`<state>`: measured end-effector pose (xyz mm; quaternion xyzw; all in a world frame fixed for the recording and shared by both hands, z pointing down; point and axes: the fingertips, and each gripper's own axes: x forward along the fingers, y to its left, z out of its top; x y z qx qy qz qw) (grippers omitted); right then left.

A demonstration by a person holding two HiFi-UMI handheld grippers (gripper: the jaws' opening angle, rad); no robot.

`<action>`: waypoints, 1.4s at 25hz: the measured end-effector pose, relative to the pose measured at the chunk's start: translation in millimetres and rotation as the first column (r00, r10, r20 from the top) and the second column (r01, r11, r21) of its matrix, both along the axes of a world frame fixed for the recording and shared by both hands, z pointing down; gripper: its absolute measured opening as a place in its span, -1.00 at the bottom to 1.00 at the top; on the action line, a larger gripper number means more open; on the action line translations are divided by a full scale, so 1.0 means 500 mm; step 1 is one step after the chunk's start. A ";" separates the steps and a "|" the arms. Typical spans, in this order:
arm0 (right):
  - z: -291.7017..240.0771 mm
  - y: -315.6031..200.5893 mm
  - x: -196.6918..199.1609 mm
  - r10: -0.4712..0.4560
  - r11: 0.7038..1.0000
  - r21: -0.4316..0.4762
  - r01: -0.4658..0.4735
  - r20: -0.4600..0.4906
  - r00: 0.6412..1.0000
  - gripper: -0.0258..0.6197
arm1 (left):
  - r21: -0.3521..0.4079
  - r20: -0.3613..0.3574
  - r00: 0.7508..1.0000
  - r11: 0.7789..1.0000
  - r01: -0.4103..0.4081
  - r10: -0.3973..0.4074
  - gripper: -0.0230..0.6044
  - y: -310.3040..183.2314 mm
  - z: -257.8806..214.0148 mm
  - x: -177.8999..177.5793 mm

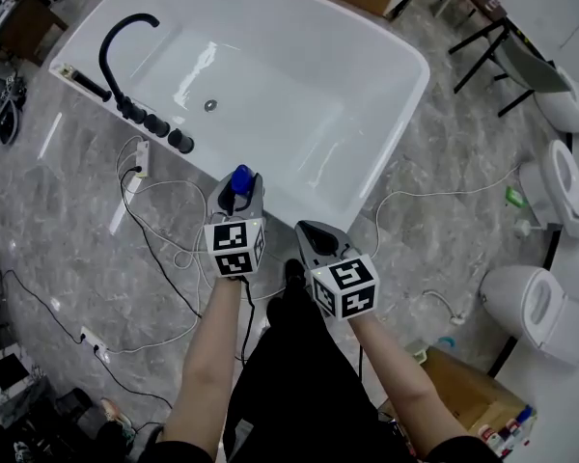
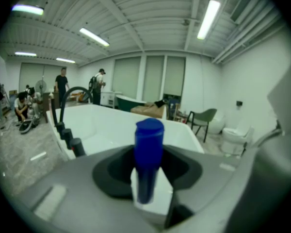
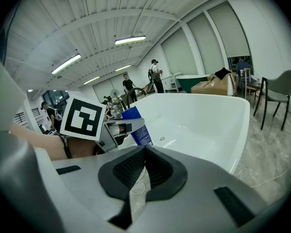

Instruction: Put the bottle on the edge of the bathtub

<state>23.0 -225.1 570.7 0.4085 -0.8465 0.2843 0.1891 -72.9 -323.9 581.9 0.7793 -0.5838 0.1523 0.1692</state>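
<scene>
A blue bottle (image 1: 241, 183) stands upright between the jaws of my left gripper (image 1: 237, 199), which is shut on it just in front of the near rim of the white bathtub (image 1: 405, 114). In the left gripper view the bottle (image 2: 148, 149) fills the middle of the left gripper (image 2: 148, 183), with the bathtub (image 2: 111, 125) behind it. My right gripper (image 1: 313, 235) hangs to the right of the left one, shut with nothing in it. In the right gripper view the pads of the right gripper (image 3: 144, 154) meet, and the bottle (image 3: 138, 130) shows at the left before the bathtub (image 3: 208, 115).
A black curved faucet (image 1: 121, 46) and black knobs (image 1: 159, 125) sit on the tub's left rim. Cables and power strips (image 1: 145, 177) lie on the grey floor. Toilets (image 1: 545, 307) stand at the right, a cardboard box (image 1: 463, 394) near my right arm. People stand far behind the tub.
</scene>
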 end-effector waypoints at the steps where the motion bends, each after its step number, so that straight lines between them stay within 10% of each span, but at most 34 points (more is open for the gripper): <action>1: 0.004 -0.002 -0.002 -0.002 1.000 -0.001 0.002 -0.004 1.000 -0.91 | -0.005 0.002 1.000 1.000 -0.001 0.001 -0.42 -0.004 0.008 0.000; 35: 0.039 0.006 0.021 0.000 0.999 -0.045 0.000 -0.017 1.000 -0.91 | -0.012 0.025 0.999 0.999 -0.038 0.039 -0.41 -0.010 0.063 0.034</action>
